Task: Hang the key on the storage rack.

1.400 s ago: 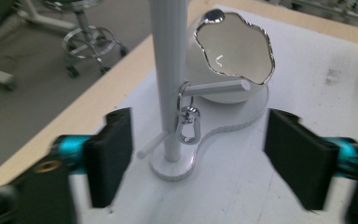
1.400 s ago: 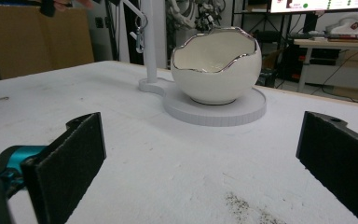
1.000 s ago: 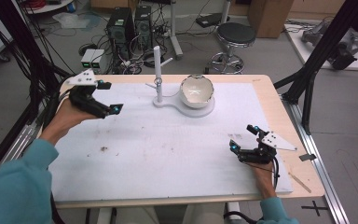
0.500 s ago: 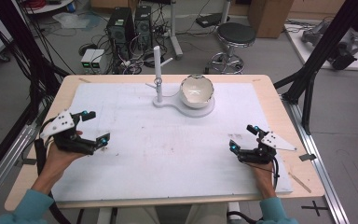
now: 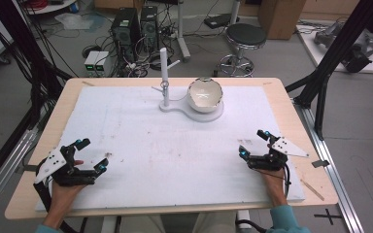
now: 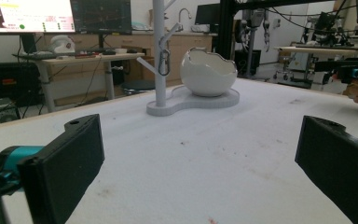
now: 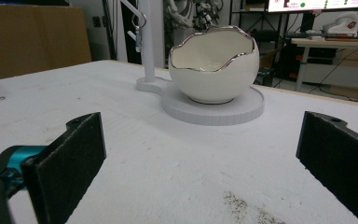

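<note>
A white eggshell-shaped bowl with a jagged silver rim sits on a white stand base at the table's far middle. A white post with branch pegs rises from the same base, and a small metal ring hangs on it. My left gripper rests open near the front left edge, nothing between its jaws. My right gripper rests open at the front right, also holding nothing. The bowl and post show ahead in the left gripper view, the bowl in the right gripper view.
A white mat with faint stains covers most of the wooden table. Beyond the far edge stand computer towers and a round stool. A black frame post rises at the right.
My left gripper has moved from the far left of the table down to the front left edge. The right gripper has stayed put.
</note>
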`<control>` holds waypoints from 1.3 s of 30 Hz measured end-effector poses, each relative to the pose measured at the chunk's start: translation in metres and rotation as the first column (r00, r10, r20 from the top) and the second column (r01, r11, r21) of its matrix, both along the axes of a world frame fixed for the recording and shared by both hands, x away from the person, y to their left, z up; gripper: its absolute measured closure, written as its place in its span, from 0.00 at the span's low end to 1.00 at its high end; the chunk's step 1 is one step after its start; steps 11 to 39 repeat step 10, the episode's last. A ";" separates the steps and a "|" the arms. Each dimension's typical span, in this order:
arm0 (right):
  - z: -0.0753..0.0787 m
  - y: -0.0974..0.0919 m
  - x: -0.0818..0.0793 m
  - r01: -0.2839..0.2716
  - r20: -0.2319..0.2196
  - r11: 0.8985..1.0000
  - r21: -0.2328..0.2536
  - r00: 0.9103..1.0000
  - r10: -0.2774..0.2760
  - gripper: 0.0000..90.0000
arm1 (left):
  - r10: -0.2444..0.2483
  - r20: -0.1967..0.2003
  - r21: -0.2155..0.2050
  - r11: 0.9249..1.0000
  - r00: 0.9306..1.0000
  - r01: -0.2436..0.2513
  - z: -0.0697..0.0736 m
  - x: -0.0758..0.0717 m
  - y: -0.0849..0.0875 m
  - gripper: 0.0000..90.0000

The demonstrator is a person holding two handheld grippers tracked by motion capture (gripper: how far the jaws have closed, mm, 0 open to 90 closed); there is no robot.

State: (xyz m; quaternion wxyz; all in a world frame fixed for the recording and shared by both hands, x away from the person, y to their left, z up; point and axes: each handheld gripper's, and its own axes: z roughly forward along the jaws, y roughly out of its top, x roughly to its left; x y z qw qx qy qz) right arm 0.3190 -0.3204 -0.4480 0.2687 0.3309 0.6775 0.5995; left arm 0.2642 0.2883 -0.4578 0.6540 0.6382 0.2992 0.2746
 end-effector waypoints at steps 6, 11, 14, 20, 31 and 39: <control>0.000 0.001 0.000 0.000 0.005 1.000 -0.005 1.000 0.000 0.01 | 0.023 0.014 0.004 1.000 1.000 -0.023 -0.005 -0.002 -0.001 0.02; 0.000 0.002 -0.001 0.003 0.004 1.000 -0.012 1.000 -0.003 0.01 | 0.028 0.013 0.004 1.000 1.000 -0.028 -0.005 -0.002 -0.001 0.02; 0.000 0.002 -0.001 0.003 0.004 1.000 -0.012 1.000 -0.003 0.01 | 0.028 0.013 0.004 1.000 1.000 -0.028 -0.005 -0.002 -0.001 0.02; 0.000 0.002 -0.001 0.003 0.004 1.000 -0.012 1.000 -0.003 0.01 | 0.028 0.013 0.004 1.000 1.000 -0.028 -0.005 -0.002 -0.001 0.02; 0.000 0.002 -0.001 0.003 0.004 1.000 -0.012 1.000 -0.003 0.01 | 0.028 0.013 0.004 1.000 1.000 -0.028 -0.005 -0.002 -0.001 0.02; 0.000 0.002 -0.001 0.003 0.004 1.000 -0.012 1.000 -0.003 0.01 | 0.028 0.013 0.004 1.000 1.000 -0.028 -0.005 -0.002 -0.001 0.02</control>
